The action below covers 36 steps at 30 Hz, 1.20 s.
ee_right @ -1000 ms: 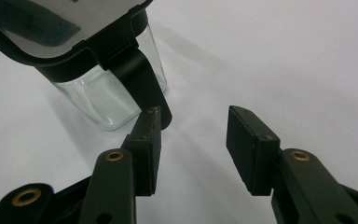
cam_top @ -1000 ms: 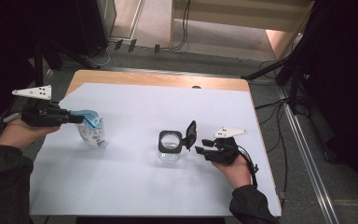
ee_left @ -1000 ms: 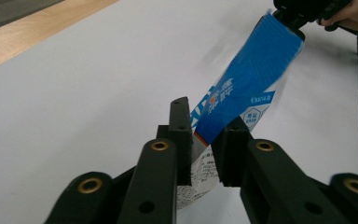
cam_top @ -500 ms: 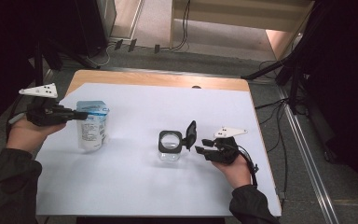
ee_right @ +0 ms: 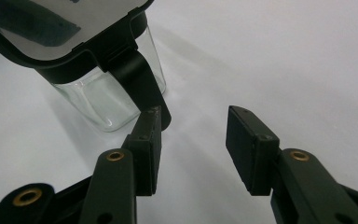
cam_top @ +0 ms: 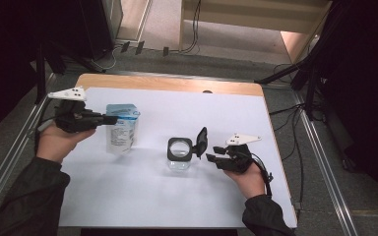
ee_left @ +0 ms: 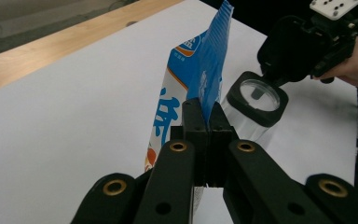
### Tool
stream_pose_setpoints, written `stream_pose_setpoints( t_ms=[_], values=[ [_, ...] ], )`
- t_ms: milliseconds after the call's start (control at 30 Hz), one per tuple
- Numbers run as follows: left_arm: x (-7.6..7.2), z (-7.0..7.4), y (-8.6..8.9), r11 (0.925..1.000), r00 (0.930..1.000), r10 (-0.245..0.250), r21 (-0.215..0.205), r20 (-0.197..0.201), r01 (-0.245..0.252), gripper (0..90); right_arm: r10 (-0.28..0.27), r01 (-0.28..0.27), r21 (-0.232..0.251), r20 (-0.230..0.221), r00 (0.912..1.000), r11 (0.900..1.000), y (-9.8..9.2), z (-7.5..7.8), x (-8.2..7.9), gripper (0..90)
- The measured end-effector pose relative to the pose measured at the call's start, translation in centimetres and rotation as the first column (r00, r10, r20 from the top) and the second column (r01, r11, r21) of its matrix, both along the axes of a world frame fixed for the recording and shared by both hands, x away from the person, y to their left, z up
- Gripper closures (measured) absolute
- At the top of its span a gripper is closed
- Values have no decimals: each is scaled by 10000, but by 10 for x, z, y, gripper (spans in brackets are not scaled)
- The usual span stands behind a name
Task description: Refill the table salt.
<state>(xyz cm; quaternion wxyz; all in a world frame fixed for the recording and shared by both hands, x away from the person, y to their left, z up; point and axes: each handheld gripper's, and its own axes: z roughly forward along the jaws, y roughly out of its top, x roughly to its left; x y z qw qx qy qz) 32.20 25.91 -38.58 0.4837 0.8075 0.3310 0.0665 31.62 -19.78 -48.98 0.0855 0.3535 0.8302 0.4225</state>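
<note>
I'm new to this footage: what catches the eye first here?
The blue-and-white pouch, pinched at its edge by the shut left gripper, stands out at the table's left. At centre sits a clear jar with its black lid flipped open, the right gripper open beside it.

Black two-jaw tools (cam_top: 109, 119) (cam_top: 211, 153), brass rivets, white three-cornered top plates, trailing cables, dark sleeves (cam_top: 29, 196).

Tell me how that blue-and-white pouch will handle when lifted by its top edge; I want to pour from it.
The pouch is probably floppy: the left hand-held gripper pinches only its thin flat top seam. It stands by itself, so it likely holds some filling and may sag or swing below the grip. Its glossy film looks slippery, so it could slide out.
</note>
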Motion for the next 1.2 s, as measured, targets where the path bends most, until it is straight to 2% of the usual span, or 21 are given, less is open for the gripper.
stream_pose_setpoints(
  t_ms=[100,133,200,233,300,400,500,667,733,833,900,1000,1133,1200],
  values=[
    [0,-6,-16,9998,10000,-82,-202,-7,82,900,1,-1,-12,-38,10000,10000,1,0,0,574],
    [0,-10,-20,9991,9999,-77,-412,-70,74,900,15,-15,-25,-22,10000,10000,1,0,0,574],
    [0,-15,-24,9990,9999,38,-452,-116,-43,900,24,-24,-40,-23,10000,10000,0,0,0,573],
    [0,-20,-26,9991,9997,-58,-432,-231,48,900,32,-32,-27,-25,10000,10000,0,0,0,574],
    [-2,-24,-28,9996,9997,18,-279,-252,-25,900,77,-77,-59,10,10000,10000,0,0,-1,573],
    [-4,-28,-26,9989,9997,12,-464,-254,-24,900,87,-87,-70,16,10000,9999,0,-1,-1,574],
    [-8,-27,-21,9999,9998,13,-144,-195,-16,900,80,-80,-60,-14,10000,9999,1,0,-1,574],
    [-13,-29,-13,10000,9995,-38,-39,-304,36,900,24,-24,-30,-59,10000,10000,1,1,-3,574],
    [-16,-30,-11,9999,9999,-5,144,-152,7,900,-6,6,27,-97,10000,10000,0,1,-4,573],
    [-17,-31,-8,9998,9999,-59,163,-118,61,898,-24,25,33,-94,10000,10000,0,1,-5,574],
    [-16,-32,-7,9998,9997,-176,-5,-164,176,889,-18,18,19,-123,9999,10000,0,1,-5,573],
    [-15,-34,-9,9992,9991,-397,-55,-162,396,839,10,-10,-8,-138,9999,10000,0,0,-6,574],
    [-13,-36,-13,9983,9983,-563,118,-118,564,769,-49,49,-15,-165,9999,10000,-1,0,-7,574],
    [-12,-38,-15,9966,9974,-711,413,-84,713,736,-61,61,-29,-156,9999,10000,-2,0,-7,574]
  ],
)
